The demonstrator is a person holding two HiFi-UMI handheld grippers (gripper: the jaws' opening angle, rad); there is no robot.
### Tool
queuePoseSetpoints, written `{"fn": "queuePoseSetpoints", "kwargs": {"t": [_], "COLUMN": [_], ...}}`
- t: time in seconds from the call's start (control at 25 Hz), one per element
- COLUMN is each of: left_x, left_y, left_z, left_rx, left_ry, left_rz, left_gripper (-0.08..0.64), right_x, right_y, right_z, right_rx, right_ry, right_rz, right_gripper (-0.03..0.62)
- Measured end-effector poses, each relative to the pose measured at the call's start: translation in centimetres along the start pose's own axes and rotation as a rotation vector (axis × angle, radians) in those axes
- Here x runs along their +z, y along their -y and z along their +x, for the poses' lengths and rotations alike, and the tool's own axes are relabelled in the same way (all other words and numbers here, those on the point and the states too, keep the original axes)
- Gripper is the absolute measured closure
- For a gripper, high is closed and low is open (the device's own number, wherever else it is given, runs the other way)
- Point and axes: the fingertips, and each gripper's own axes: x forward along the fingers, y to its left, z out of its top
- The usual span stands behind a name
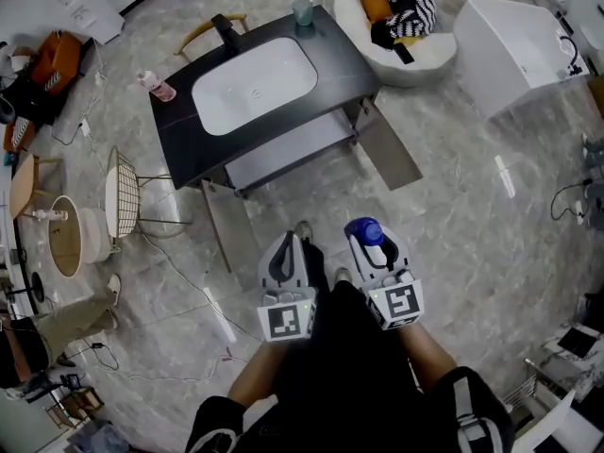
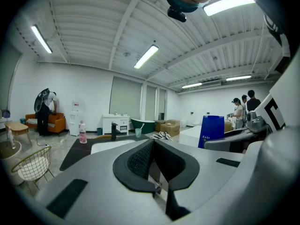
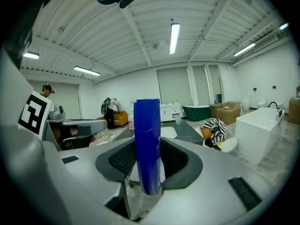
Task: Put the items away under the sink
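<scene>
Right gripper (image 1: 370, 245) first: its fingers are clamped on the blue bottle (image 1: 364, 229), which stands upright between them, cap end up, its long axis vertical in the right gripper view. Left gripper (image 1: 291, 248) sits just beside it, fingers drawn together at the tips with nothing in them.

The target is straight ahead of both hands across a stretch of bare floor: the sink (image 1: 253, 85), set in its dark desk (image 1: 179, 130), with the pale shelf (image 1: 283, 149) showing underneath. Two door panels, one at the right (image 1: 389, 149) and one at the left (image 1: 226, 223), stand swung out, so I read the space as open.

What matters is this: the shelf lies forward of the fingers and low, tucked under the desk. An upright bottle will likely need a low, level approach between those panels. The right hand holds the bottle and looks a touch nearer, so I expect that hand to do the placing. A pink bottle (image 1: 162, 88) and a cup (image 1: 302, 11) are on the desk, possibly next.
</scene>
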Motion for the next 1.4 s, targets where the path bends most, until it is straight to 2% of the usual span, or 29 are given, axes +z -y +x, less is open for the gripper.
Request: {"fn": "queuePoseSetpoints", "kwargs": {"t": [0.12,0.24,0.48,0.64,0.84,0.96,1.2,1.28,1.4], "left_x": [-3.5,-7.3,-15.9,-21.8,-29.9,-34.0,-40.2,-41.2,-41.8], "left_y": [-1.5,-2.8,-5.8,-7.2,-9.6,-10.8,-11.6,-11.9,-12.3], "left_z": [2.9,5.7,11.3,14.2,17.1,18.4,17.9,18.1,18.5], "left_rx": [-0.008,-0.024,-0.009,-0.022,-0.009,-0.001,-0.005,-0.007,-0.002], "left_ry": [-0.02,-0.031,-0.024,-0.035,-0.058,-0.021,0.048,0.073,0.099], "left_rz": [-0.031,-0.027,-0.067,-0.08,-0.05,-0.037,-0.036,-0.016,-0.004], "left_gripper": [0.543,0.543,0.543,0.543,0.545,0.545,0.545,0.545,0.545], "right_x": [-2.5,-6.1,-13.9,-19.7,-27.6,-32.3,-39.4,-40.5,-41.8], "right_y": [1.3,2.8,5.7,7.1,7.9,8.6,9.3,9.6,9.5], "right_z": [3.2,6.3,13.5,17.3,21.2,22.9,23.8,24.4,25.1], "right_rx": [-0.021,-0.039,-0.04,-0.053,-0.05,-0.047,-0.056,-0.062,-0.071], "right_ry": [-0.023,-0.029,0.006,-0.015,-0.019,0.02,0.089,0.112,0.096], "right_rz": [0.026,0.051,0.004,0.005,0.001,-0.005,-0.024,-0.043,-0.052], "right_gripper": [0.439,0.439,0.44,0.439,0.439,0.439,0.439,0.439,0.439]}}
